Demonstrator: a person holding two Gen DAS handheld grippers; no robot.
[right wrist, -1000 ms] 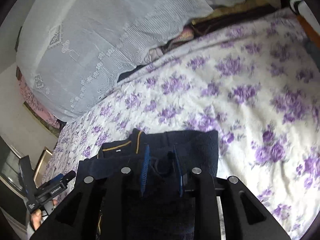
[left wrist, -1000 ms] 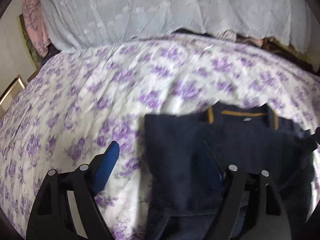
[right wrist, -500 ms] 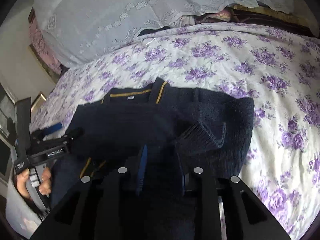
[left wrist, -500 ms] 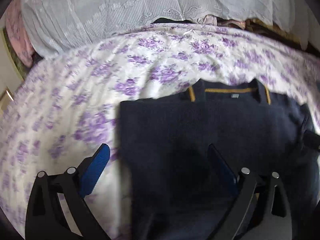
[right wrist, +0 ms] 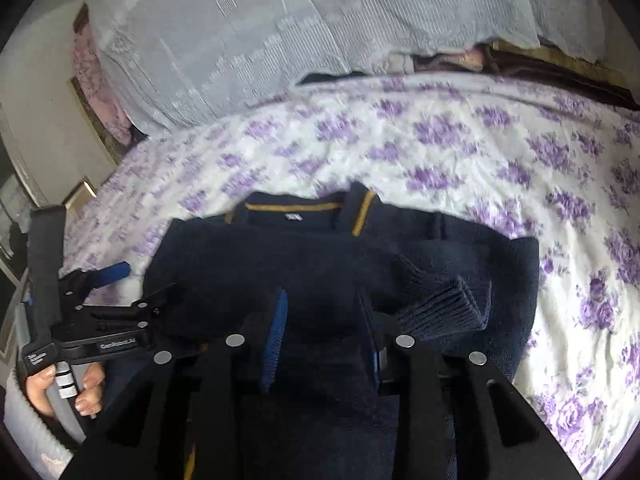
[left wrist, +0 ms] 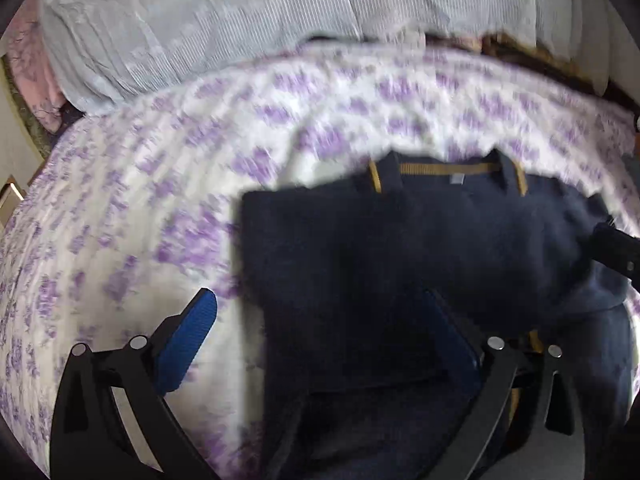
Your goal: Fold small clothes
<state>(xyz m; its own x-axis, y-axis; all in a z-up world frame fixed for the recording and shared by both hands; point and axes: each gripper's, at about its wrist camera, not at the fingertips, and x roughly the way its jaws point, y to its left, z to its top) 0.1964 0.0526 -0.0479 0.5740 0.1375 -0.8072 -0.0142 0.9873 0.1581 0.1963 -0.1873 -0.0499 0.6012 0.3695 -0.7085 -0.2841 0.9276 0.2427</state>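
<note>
A small navy knit sweater with a mustard-trimmed collar lies on the floral bedspread, partly folded. It also shows in the right wrist view, with a ribbed cuff lying on its right side. My left gripper is open, its left finger over the sheet and its right finger over the sweater's left part. In the right wrist view the left gripper sits at the sweater's left edge. My right gripper is shut on a fold of the sweater.
The bedspread is white with purple flowers. A pale blue lace cover drapes a pile at the head of the bed. Pink fabric and a wall lie at the far left.
The sweater has been pulled and spread wider across the bed. My right gripper stays shut on the fabric; the ribbed cuff now lies to its right. The left gripper stays open.
</note>
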